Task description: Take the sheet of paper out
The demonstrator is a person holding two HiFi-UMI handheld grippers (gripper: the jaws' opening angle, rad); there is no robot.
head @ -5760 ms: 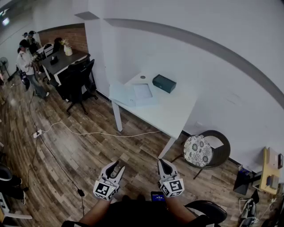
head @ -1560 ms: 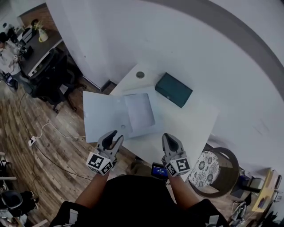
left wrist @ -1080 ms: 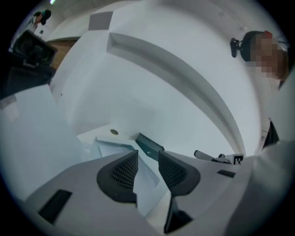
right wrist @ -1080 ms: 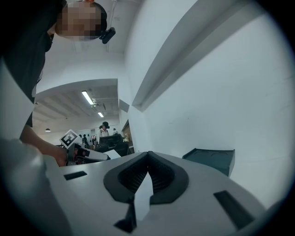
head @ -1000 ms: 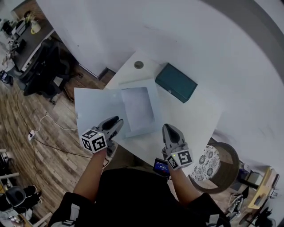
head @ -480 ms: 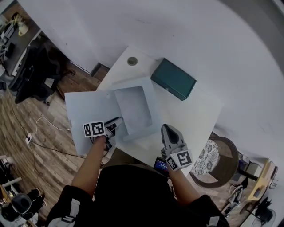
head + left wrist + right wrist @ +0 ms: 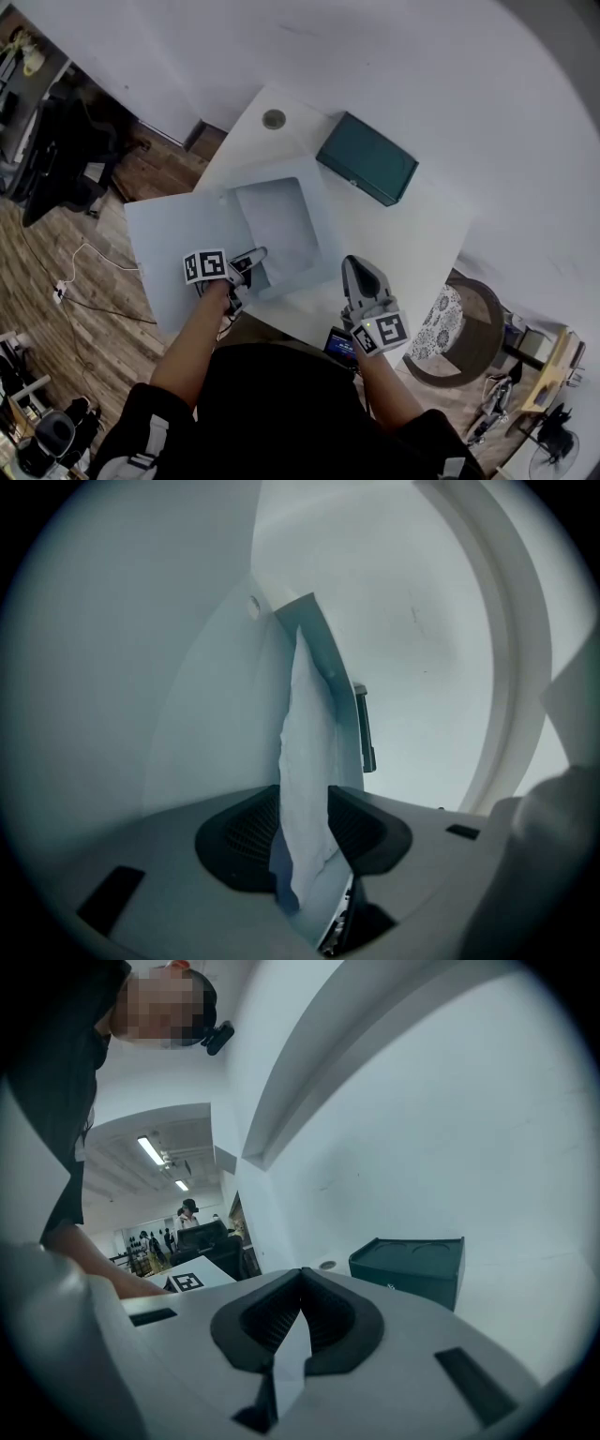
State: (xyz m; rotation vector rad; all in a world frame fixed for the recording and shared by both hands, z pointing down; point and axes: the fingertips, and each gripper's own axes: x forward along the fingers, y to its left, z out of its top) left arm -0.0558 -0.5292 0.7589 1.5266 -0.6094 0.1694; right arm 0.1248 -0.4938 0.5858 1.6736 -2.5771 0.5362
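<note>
Head view: a pale grey, flat file case (image 7: 330,234) lies open at the smooth white desk's (image 7: 412,234) near-left corner, with a thin white sheet of paper (image 7: 272,217) inside. The left tongs (image 7: 255,257) have just been opening; the sheet's edge stands between the parted jaws, unpinched. The right tongs (image 7: 354,268) are closed and empty.

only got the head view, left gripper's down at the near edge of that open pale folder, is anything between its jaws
Observer: Yes. The left gripper view shows a white sheet of paper standing edge-on between the left gripper's jaws. They are apart and have just been opening.
Operator: and the right one, open too
Observer: No. The right gripper view shows the right gripper with its jaw tips together and nothing between them.
</note>
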